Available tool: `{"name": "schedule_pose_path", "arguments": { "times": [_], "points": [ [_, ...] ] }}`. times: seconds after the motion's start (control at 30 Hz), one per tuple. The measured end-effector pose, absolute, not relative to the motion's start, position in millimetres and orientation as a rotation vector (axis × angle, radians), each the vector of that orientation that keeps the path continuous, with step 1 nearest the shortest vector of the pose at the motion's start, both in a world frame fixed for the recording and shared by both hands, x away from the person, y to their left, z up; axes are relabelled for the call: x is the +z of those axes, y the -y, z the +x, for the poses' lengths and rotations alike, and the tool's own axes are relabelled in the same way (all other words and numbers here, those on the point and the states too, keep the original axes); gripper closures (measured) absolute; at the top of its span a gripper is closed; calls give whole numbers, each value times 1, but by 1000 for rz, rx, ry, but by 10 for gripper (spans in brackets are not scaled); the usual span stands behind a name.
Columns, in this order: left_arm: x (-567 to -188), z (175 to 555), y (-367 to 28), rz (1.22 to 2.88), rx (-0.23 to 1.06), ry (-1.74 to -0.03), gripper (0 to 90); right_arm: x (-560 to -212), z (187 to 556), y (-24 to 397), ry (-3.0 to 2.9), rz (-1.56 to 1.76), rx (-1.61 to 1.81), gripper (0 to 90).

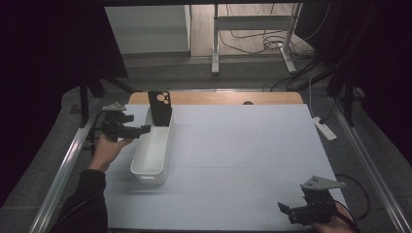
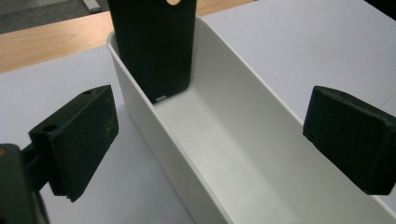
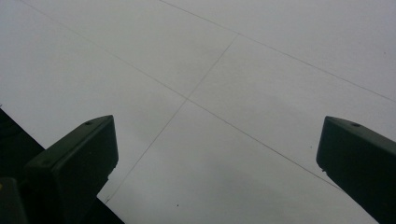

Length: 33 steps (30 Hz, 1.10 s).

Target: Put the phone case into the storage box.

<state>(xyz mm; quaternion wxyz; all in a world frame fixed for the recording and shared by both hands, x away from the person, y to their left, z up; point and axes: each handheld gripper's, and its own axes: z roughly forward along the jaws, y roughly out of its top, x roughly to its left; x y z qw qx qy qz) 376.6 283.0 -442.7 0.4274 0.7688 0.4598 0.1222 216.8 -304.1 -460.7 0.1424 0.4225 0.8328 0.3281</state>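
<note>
A long white bin lies on the white mat at the left. A black phone case with round camera holes stands upright in the bin's far end, leaning on its end wall. My left gripper is at the bin's left side, pointing at it, a little short of the case. In the left gripper view it is open, its jaws wide on either side of the bin, with the case beyond them and untouched. My right gripper rests at the mat's near right corner, open over bare mat.
The white mat covers most of the table, with a wooden strip along its far edge. Metal rails run down both sides. A power strip lies right of the mat. A desk frame and cables stand beyond.
</note>
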Motion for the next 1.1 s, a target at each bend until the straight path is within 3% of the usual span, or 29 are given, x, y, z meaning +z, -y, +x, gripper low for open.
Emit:
{"name": "schedule_pose_path", "arguments": {
  "times": [0.63, 1.1],
  "points": [
    [-448, 340, -271, 1946, 337, -1103, 0, -460, 216, 304, -2394, 1220, 939, 0],
    [-451, 318, -268, 1933, 276, -1031, 0, -460, 216, 303, -2384, 1220, 935, 0]
  ]
}}
